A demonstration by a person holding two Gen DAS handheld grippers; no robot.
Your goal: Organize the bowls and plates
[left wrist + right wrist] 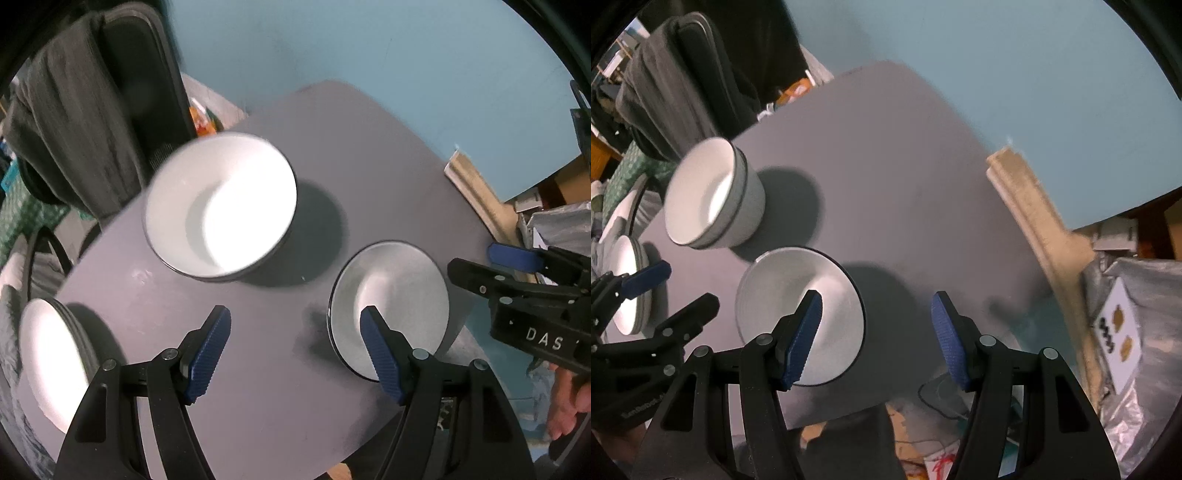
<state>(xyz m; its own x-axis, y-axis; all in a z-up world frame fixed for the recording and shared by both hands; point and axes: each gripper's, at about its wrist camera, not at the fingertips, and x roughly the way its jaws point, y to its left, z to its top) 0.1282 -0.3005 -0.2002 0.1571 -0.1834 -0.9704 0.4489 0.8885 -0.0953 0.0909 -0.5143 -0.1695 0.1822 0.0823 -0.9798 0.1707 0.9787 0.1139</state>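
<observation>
I'm looking down on the grey tabletop [280,387], which fills most of both wrist views, with a pale blue floor [369,48] behind it and a dark grey padded bag [85,110] standing off its far left corner.

The biggest piece of crockery is the stack of white bowls [221,206] toward the far left of the tabletop; from my right wrist camera I can see two dark rims, one bowl nested in another [713,195]. Nearer to me, toward the tabletop's right edge, sits a small white plate [391,302] with a thin dark rim, well apart from the bowls. At the left edge there is a stack of white plates [48,354], partly cut off by the frame.

My left tongs [295,350] hang above bare tabletop between the plate stack and the small plate, jaws spread wide and released, nothing between them; the right blue pad [380,354] overlaps the small plate in the view. My right tongs [875,336] are released too, jaws apart, with the left pad [803,339] over the small plate [783,291] and the right pad [949,339] beyond its rim. I cannot tell whether either pad touches it.
</observation>
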